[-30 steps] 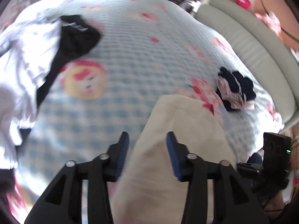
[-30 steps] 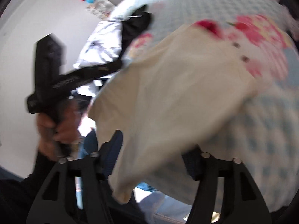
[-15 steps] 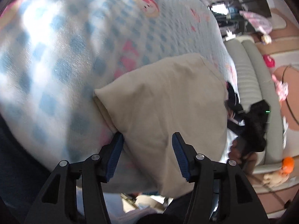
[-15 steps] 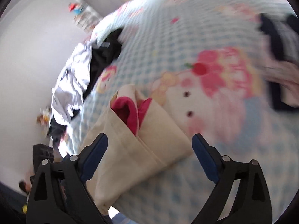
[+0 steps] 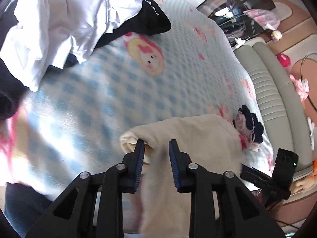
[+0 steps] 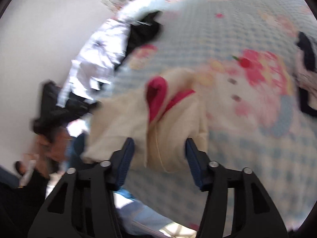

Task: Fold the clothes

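Note:
A cream garment (image 5: 190, 138) with a red lining (image 6: 156, 95) lies folded near the bed's front edge, on a blue-checked blanket (image 5: 118, 83). My left gripper (image 5: 155, 148) is open, its fingers straddling the garment's rolled left edge. My right gripper (image 6: 159, 150) is open wide, its fingers on either side of the garment's near end (image 6: 168, 138). The right gripper's body (image 5: 277, 178) shows at the lower right of the left wrist view. The left gripper (image 6: 59, 109) shows blurred in the right wrist view.
A heap of white clothes (image 5: 65, 19) over black clothes (image 5: 150, 21) lies at the bed's far left. A small dark and pink bundle (image 5: 249, 127) lies beside the cream garment. A grey padded headboard (image 5: 277, 99) runs along the right.
The left gripper has swung up to face across the bed and narrowed around the garment's edge. The right gripper has moved in onto the garment's near end and narrowed.

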`<state>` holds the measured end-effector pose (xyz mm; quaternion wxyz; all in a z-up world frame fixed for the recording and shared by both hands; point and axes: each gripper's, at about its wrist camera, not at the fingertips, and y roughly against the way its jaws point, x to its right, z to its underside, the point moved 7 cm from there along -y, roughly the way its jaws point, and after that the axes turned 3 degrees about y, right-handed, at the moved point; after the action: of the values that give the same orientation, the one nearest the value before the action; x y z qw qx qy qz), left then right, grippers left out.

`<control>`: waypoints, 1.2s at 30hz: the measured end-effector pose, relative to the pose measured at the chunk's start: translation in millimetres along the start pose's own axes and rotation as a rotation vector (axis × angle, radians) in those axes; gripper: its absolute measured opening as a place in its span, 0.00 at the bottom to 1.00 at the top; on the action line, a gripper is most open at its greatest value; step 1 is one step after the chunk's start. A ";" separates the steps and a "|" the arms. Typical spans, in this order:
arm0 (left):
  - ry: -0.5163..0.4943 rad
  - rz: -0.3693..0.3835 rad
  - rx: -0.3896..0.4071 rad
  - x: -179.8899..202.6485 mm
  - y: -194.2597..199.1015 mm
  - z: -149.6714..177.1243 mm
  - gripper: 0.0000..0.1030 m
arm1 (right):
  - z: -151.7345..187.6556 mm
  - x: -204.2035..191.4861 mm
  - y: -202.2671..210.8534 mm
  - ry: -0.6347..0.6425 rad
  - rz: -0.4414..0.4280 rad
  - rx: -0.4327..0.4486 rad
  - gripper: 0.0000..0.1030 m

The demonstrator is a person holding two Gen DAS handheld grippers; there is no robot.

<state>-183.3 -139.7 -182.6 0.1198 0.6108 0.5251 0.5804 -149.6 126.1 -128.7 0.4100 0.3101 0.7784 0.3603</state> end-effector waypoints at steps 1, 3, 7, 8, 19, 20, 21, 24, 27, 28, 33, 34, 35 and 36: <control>-0.012 0.015 0.000 4.4 1.9 4.1 0.32 | 2.2 6.6 -0.4 -0.022 0.027 -0.006 0.58; -0.025 0.019 0.002 4.3 6.1 14.6 0.43 | -1.2 15.5 4.7 -0.081 0.013 0.019 0.60; -0.008 -0.030 -0.026 -2.1 -6.5 37.9 0.48 | -25.0 -1.4 5.5 -0.028 -0.014 0.074 0.86; 0.015 -0.036 -0.038 -5.0 -12.1 44.3 0.48 | -30.3 -5.9 0.3 -0.007 -0.008 0.069 0.86; 0.040 -0.028 -0.075 -5.8 -35.4 64.6 0.35 | -23.9 15.5 -93.1 -0.064 -0.030 -0.102 0.83; 0.012 -0.027 -0.066 1.8 -31.7 60.9 0.31 | -23.8 8.7 -88.5 -0.027 -0.023 -0.094 0.79; -0.016 -0.027 -0.058 9.5 -27.9 57.2 0.31 | -23.4 2.5 -82.8 0.003 -0.017 -0.083 0.73; -0.094 -0.022 -0.026 30.7 -13.6 42.5 0.30 | -20.2 -8.3 -55.8 0.001 -0.071 -0.038 0.59; -0.164 -0.044 0.016 46.4 0.8 25.4 0.30 | -8.9 -22.8 -26.2 -0.022 -0.130 -0.008 0.59; -0.187 -0.050 0.023 50.3 3.9 21.9 0.30 | -3.9 -25.7 -19.4 -0.032 -0.137 -0.004 0.59; -0.175 -0.155 -0.050 30.3 -15.8 28.7 0.31 | 26.4 4.2 -31.2 -0.126 -0.020 -0.073 0.65; -0.163 -0.169 -0.054 23.5 -15.4 31.0 0.32 | 30.9 13.5 -34.3 -0.151 0.008 -0.090 0.68; -0.151 -0.179 -0.054 17.4 -14.2 33.1 0.33 | 31.0 16.0 -32.0 -0.163 -0.003 -0.079 0.68; -0.133 -0.161 -0.032 15.6 -7.6 33.3 0.33 | 28.7 17.0 -25.0 -0.169 -0.015 -0.047 0.68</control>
<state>-162.8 -108.9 -189.1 0.2103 0.6018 0.5541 0.5353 -137.6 134.4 -167.7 0.4842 0.3237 0.7347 0.3480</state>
